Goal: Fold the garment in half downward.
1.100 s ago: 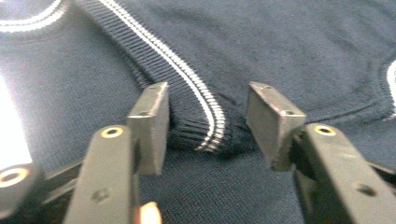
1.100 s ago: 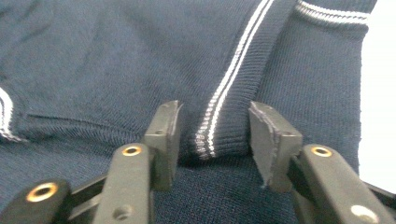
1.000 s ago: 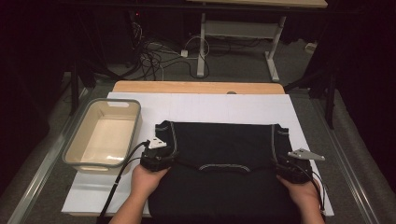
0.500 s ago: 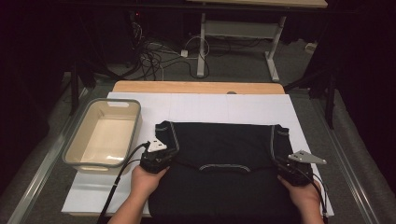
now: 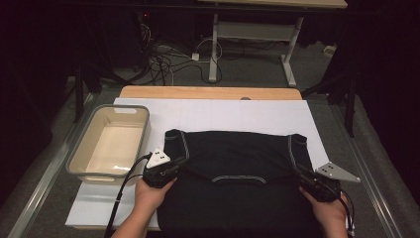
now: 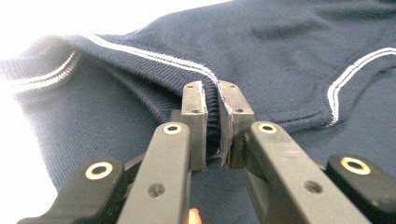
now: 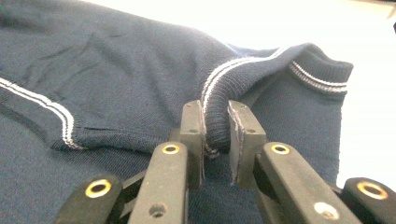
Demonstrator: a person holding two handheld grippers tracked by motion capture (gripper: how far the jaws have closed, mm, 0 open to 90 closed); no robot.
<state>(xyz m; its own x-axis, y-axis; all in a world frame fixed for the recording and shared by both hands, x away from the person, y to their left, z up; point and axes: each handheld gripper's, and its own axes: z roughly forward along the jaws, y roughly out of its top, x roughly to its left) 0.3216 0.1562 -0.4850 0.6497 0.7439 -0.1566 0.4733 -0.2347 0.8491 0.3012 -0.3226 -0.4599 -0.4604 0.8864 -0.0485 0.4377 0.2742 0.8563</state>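
A dark navy knit garment (image 5: 237, 158) with white stripes lies flat on the white board (image 5: 223, 116). My left gripper (image 5: 181, 162) is at its left side. In the left gripper view the left gripper (image 6: 211, 93) has just been closing and pinches the garment's (image 6: 280, 56) ribbed, white-striped edge between its pads. My right gripper (image 5: 299, 171) is at the garment's right side. In the right gripper view the right gripper (image 7: 215, 112) has also just been closing and is shut on a fold of ribbed edge of the garment (image 7: 116, 70).
A beige plastic tub (image 5: 109, 146) stands on the board's left part, just left of my left gripper. A wooden tabletop edge (image 5: 208, 92) shows beyond the board. Cables (image 5: 168, 59) and a desk frame (image 5: 247, 34) are on the floor behind.
Both hands stay at the garment's two sides. The left hand has shifted slightly. The garment lies much as before.
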